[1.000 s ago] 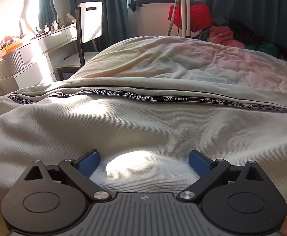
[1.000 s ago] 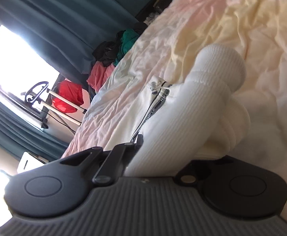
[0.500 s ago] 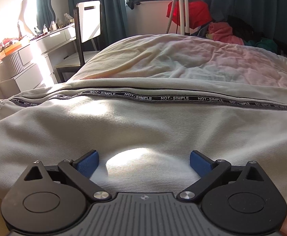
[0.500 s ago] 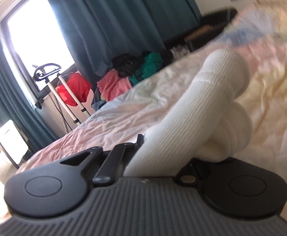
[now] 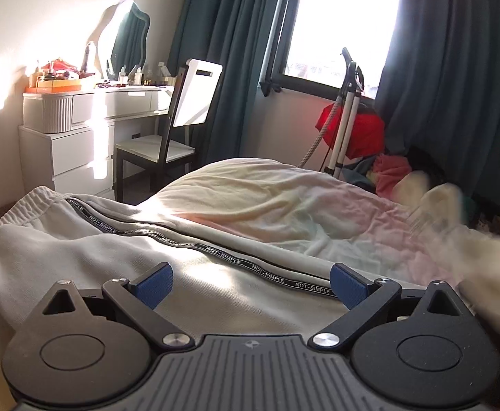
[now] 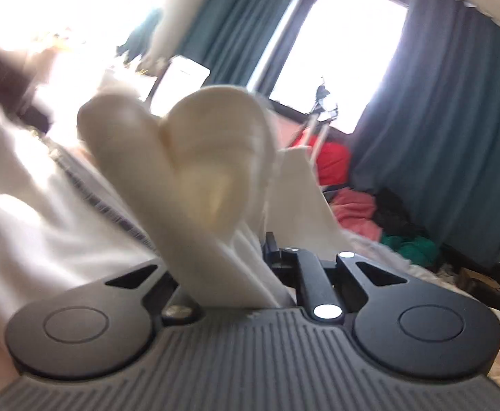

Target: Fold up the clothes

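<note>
Both grippers: left gripper [image 5: 251, 286] spread wide, right gripper [image 6: 246, 263] clamping cream garment [image 6: 195, 171].

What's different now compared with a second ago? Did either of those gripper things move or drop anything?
The right gripper swung round from facing along the bed to facing the window, carrying the ribbed cream cuff of the garment with it. The left gripper lifted off the cream garment, so more of the room shows. Unchanged: the right fingers are still clamped on the cuff, and the left ones still open and empty.
</note>
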Action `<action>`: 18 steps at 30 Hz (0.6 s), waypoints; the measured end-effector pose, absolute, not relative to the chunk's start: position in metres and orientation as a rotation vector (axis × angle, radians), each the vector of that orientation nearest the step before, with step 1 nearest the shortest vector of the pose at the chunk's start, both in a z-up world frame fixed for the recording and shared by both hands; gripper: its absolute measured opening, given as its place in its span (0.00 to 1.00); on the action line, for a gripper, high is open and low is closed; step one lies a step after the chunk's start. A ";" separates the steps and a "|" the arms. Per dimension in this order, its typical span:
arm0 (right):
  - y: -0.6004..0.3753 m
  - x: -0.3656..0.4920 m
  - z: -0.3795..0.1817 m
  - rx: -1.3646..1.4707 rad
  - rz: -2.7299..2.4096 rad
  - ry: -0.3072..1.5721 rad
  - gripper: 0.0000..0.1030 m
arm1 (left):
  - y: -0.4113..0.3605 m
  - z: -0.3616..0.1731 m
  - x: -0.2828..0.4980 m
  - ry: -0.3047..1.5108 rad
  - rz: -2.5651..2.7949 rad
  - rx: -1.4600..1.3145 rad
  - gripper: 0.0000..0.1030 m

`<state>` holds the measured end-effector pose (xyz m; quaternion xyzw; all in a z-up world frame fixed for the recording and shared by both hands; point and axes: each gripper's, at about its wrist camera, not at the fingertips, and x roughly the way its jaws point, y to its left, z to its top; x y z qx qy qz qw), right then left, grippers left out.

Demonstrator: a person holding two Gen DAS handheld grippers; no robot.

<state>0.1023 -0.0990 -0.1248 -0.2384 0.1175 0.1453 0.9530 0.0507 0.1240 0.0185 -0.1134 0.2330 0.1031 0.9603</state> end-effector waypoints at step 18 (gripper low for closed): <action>-0.051 0.078 -0.159 -0.546 0.429 0.323 0.14 | 0.124 0.005 0.059 0.494 0.145 -0.276 0.96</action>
